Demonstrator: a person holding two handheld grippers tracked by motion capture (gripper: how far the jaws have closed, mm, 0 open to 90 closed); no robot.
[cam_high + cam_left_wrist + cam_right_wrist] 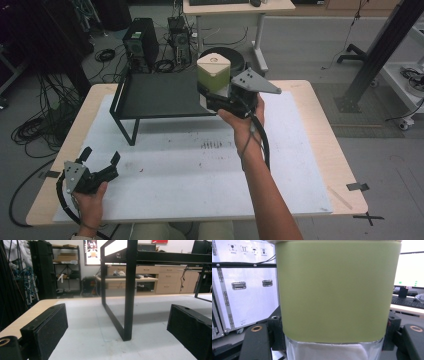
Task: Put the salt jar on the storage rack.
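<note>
Two black padded jaws stand well apart at the bottom corners, one low on the left and one low on the right, with nothing between them. The left gripper (117, 340) sits low over a pale sheet (150, 322) covering a wooden table (37, 306). Ahead, near the middle, a black metal stand (130, 290) rises from the sheet; its flat legs form a frame, and its top runs off to the right. Far behind are wooden drawers (170, 277), a dark shelf unit (67, 267) and a lit screen (93, 252).
</note>
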